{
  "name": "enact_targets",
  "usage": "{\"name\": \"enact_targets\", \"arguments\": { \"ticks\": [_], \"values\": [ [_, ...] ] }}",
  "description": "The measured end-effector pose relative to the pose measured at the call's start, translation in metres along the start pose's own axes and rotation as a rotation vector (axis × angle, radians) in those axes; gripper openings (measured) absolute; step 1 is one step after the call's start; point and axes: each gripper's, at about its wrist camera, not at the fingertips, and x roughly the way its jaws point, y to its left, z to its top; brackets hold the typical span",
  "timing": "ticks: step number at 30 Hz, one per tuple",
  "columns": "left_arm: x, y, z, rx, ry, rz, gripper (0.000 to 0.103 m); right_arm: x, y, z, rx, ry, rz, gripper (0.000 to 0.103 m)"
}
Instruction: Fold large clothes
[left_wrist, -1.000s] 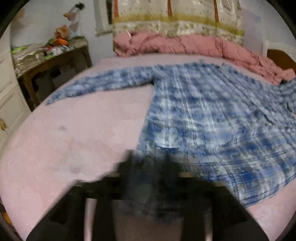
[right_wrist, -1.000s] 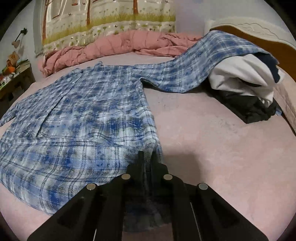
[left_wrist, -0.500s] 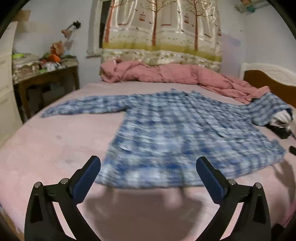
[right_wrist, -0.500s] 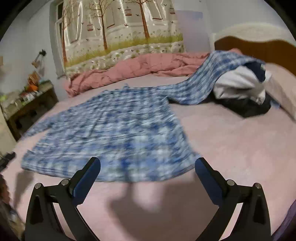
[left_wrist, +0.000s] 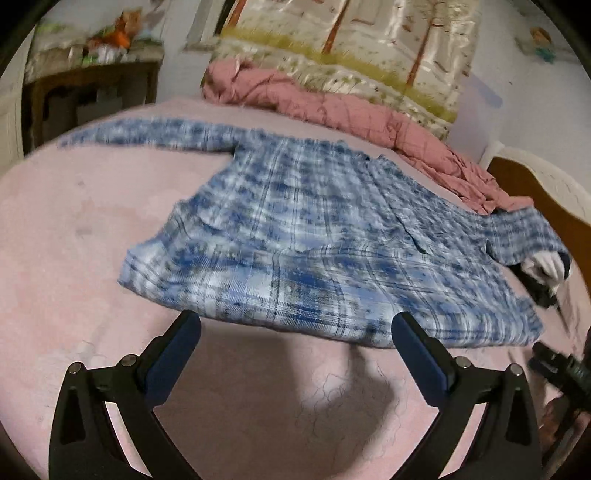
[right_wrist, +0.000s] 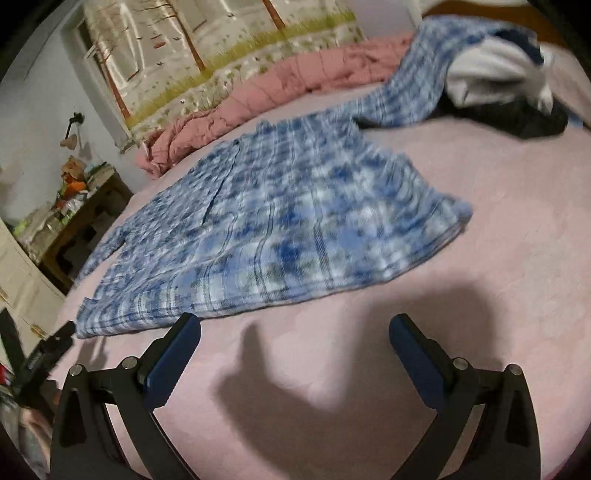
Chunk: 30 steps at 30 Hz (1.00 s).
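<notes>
A blue and white plaid shirt (left_wrist: 325, 243) lies spread flat on the pink bed (left_wrist: 74, 229), hem toward me, one sleeve stretched out to the left. Its other sleeve (right_wrist: 417, 81) runs up over a heap of clothes at the right. My left gripper (left_wrist: 295, 332) stands open just short of the hem, nothing between its blue pads. My right gripper (right_wrist: 295, 332) is open too, above bare sheet (right_wrist: 498, 229) in front of the shirt (right_wrist: 288, 221). The other gripper's black tip (left_wrist: 557, 369) shows at the right edge of the left wrist view.
A crumpled pink quilt (left_wrist: 332, 107) lies along the far side under a tree-print curtain (left_wrist: 351, 40). White and dark clothes (right_wrist: 502, 88) are heaped at the right by the wooden headboard (left_wrist: 543, 199). A cluttered wooden table (left_wrist: 92, 85) stands left of the bed.
Both grippers let go of the shirt's hem and opened wide. They then drew back from the shirt, so the whole garment now shows lying flat.
</notes>
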Motion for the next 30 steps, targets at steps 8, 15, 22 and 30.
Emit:
{"name": "enact_targets", "arguments": {
  "ticks": [8,15,22,30],
  "values": [
    [0.022,0.024,0.003,-0.16,0.053,0.004,0.099,0.025,0.004,0.008,-0.013,0.02,0.031,0.1],
    [0.03,0.001,0.002,-0.053,0.122,-0.213,0.073,0.039,0.017,0.012,-0.032,0.057,0.148,0.078],
    [0.034,-0.011,0.009,-0.025,0.113,-0.179,0.018,0.043,0.016,0.013,0.004,0.046,0.195,0.044],
    [0.021,-0.037,0.036,0.127,0.0,-0.054,0.003,0.035,0.029,0.036,-0.107,-0.047,0.049,0.006]
  ]
}}
